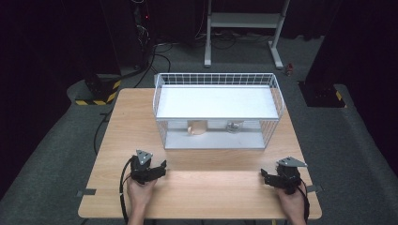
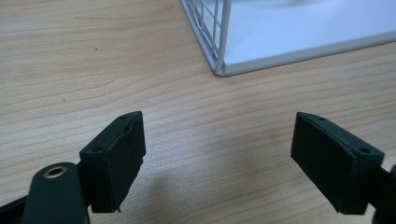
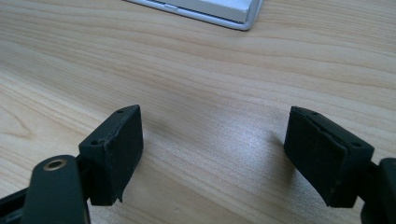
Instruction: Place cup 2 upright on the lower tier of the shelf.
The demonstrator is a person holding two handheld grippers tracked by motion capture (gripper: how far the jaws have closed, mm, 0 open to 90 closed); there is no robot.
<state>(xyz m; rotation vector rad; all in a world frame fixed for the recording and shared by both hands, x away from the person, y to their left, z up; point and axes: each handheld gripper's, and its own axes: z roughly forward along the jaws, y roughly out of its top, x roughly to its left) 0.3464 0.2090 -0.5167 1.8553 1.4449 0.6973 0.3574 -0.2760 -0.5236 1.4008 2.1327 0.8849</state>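
Two grippers: a black two-jaw tool is held in each hand near the front edge of the table [image 1: 206, 187], well apart from each other.
Table: a pale wood-grain top with rounded corners is seen, smooth and matt, with dark tape tabs at its front corners.
Left gripper [image 1: 157, 169]: it is held low over the wood in the person's left hand [image 1: 140, 190], pointed toward the rack's near left corner; a grey three-cornered plate is carried on top.
Left jaws: they are spread wide, with bare wood between the flat black pads [image 2: 122, 156] and nothing pinched.
Right gripper [image 1: 266, 177]: it is held in the right hand [image 1: 292, 202] by the table's right edge, pointed leftward and inward.
Right jaws: they are spread wide as well, the blocky rubbery pads [image 3: 116, 149] kept apart over bare wood, nothing gripped.
Wire rack [image 1: 218, 79]: a white box-shaped wire basket is set at the middle of the table's far half, with a flat white shelf on top and a white floor below.
Contents: a tan cup-like item [image 1: 197, 127] and a small clear, glassy item [image 1: 233, 126] are kept on the lower level, side by side but apart; their exact kind cannot be told.
Rack corner [image 2: 219, 70]: thin white wires and a smooth white base edge are seen just ahead of the left gripper.
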